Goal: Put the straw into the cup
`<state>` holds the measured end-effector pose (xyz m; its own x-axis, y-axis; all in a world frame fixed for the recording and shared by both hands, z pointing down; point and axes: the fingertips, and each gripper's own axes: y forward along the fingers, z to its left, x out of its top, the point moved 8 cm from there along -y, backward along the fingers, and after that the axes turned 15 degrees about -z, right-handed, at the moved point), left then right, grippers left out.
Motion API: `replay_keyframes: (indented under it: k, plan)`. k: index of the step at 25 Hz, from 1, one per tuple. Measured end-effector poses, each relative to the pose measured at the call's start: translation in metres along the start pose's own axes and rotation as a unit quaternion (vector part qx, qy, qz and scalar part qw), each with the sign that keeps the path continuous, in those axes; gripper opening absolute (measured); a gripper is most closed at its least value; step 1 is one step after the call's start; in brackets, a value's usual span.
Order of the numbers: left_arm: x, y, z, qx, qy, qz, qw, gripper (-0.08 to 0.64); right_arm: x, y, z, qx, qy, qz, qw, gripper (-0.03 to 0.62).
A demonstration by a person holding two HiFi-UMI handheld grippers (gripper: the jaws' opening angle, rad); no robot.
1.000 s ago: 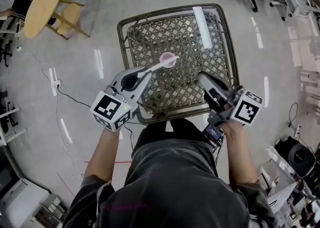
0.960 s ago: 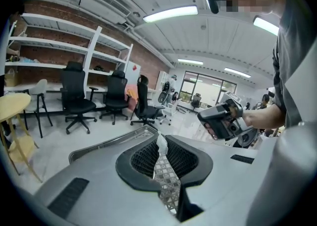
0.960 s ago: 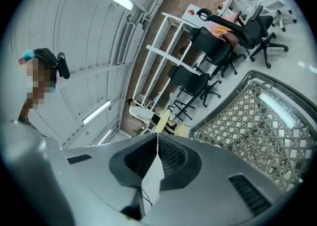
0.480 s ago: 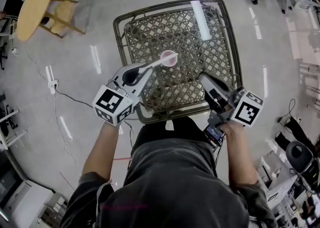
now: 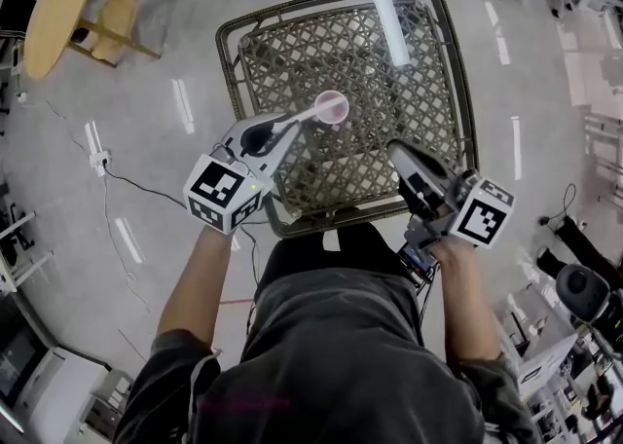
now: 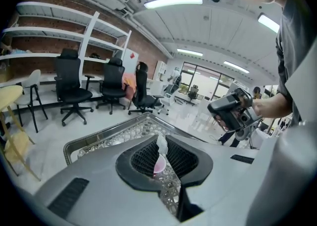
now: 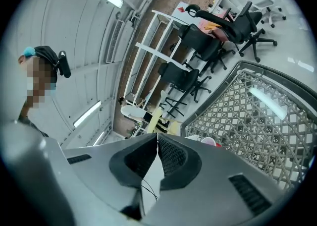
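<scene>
A small pink cup (image 5: 332, 107) stands upright near the middle of a woven lattice table (image 5: 227, 60). My left gripper (image 5: 283, 130) is shut on a white straw (image 5: 304, 119), which slants up and right from the jaws. The straw's far end meets the cup's left rim; whether it is inside I cannot tell. In the left gripper view the straw (image 6: 161, 143) sticks up between the pads, with the cup (image 6: 158, 167) just behind it. My right gripper (image 5: 393, 149) hovers over the table's front right part, shut and empty. In its own view the cup (image 7: 211, 142) lies ahead.
A pale bright strip (image 5: 393, 27) shows on the table top at the far right. A round wooden table with a chair (image 5: 58, 12) stands on the floor at the upper left. A cable (image 5: 136, 189) runs across the floor. Office chairs (image 6: 74, 93) line the wall.
The left gripper has sunk a little and edged toward the table, still holding the straw with its end at the cup. The right gripper has barely moved.
</scene>
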<state>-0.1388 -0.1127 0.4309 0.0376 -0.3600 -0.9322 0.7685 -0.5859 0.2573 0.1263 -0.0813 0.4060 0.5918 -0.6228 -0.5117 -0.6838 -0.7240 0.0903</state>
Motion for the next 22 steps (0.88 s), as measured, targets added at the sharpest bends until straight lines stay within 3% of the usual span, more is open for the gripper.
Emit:
replay_keyframes:
  k: [13,22]
  plan:
    - [-0.037,0.014,0.017,-0.003,-0.008,0.036,0.9993,0.049,-0.016,-0.001,-0.007,-0.02,-0.004,0.012,1.0,0.015]
    - [-0.058,0.031,0.017,-0.01,0.013,0.075,0.997,0.049,-0.022,0.0,-0.007,-0.019,-0.01,0.023,1.0,0.015]
